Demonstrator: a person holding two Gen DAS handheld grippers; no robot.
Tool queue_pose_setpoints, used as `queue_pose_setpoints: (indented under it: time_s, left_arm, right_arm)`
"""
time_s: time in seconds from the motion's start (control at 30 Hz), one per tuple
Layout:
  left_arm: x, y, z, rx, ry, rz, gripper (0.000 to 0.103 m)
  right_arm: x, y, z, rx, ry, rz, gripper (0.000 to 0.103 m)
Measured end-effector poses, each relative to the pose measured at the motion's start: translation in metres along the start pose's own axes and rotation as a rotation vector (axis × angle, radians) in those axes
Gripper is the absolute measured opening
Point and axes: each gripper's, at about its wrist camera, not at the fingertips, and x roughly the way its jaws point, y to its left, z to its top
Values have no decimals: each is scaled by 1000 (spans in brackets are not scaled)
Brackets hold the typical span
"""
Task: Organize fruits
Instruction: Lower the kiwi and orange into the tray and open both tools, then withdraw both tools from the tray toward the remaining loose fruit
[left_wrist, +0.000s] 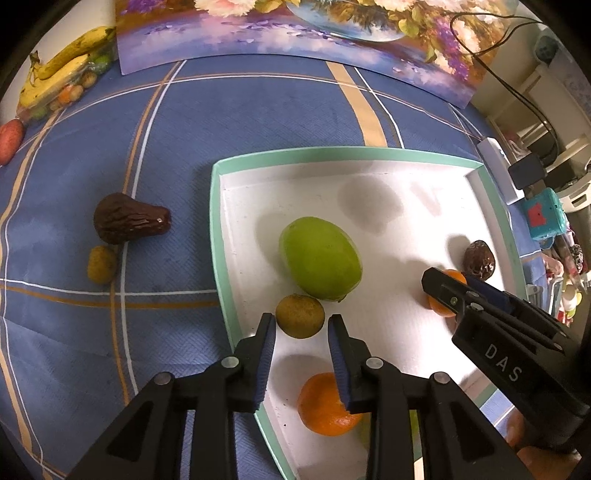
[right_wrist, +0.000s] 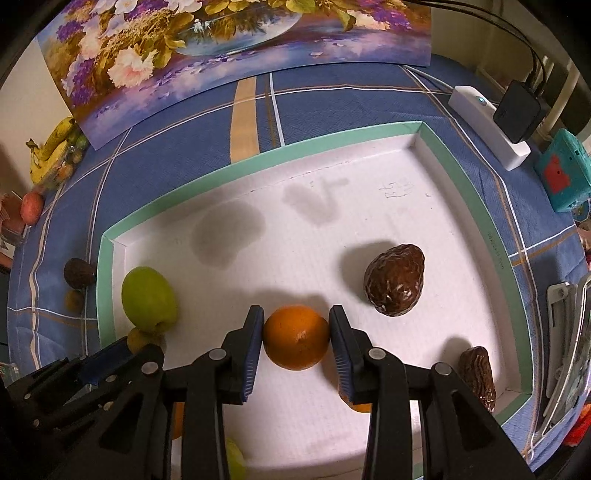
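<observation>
Two views, both over the white tray (left_wrist: 221, 236): in the left wrist view the left gripper (left_wrist: 302, 325) has narrow jaws that flank the small brown-green fruit (left_wrist: 300, 315) beside the green mango (left_wrist: 319, 258) without pressing it, while a dark avocado (left_wrist: 129, 218) waits outside on the blue worktop (left_wrist: 92, 332). In the right wrist view the right gripper (right_wrist: 296, 332) holds the orange (right_wrist: 296, 336) low over the tray floor; best to release once it rests, clear of its neighbour.
</observation>
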Motion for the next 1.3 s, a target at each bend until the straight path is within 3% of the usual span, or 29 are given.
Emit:
queue_pose_setpoints:
  time_s: [0.1, 0.2, 0.53, 0.73, 0.83, 0.9, 0.97, 1.0, 1.03, 1.1, 1.3]
  left_arm:
    - [-3, -3, 1, 4, -8, 0, 38]
    - [-9, -4, 3, 9, -24, 8, 52]
    - [-40, 9, 12, -25, -105, 4, 54]
    - [-58, 31, 16, -81, -151, 37, 63]
    - [-63, 44, 16, -117, -165, 71, 70]
    - [-65, 53, 15, -139, -173, 125, 83]
    - [-67, 61, 15, -149, -192, 197, 93]
    - [-68, 64, 15, -154, -198, 224, 95]
    - [-69, 69, 14, -163, -202, 242, 98]
    - [-71, 80, 13, -186, -210, 262, 103]
    - [-75, 95, 12, -236, -224, 313, 103]
  right_arm:
    - [-2, 1, 2, -4, -3, -7, 40]
    - [-10, 0, 3, -8, -22, -10, 40]
    - [-56, 0, 13, -12, -140, -17, 40]
    - [-77, -2, 13, -10, -189, -20, 40]
    - [-77, -1, 13, -8, -190, -21, 40]
    - [-75, -2, 13, -3, -184, -22, 40]
    - [-73, -3, 13, 2, -178, -26, 50]
    - [-72, -4, 13, 5, -177, -28, 67]
    - [-71, -4, 13, 5, -177, -32, 73]
    - [-70, -3, 12, -1, -176, -33, 73]
    - [-65, 6, 11, -34, -173, -45, 81]
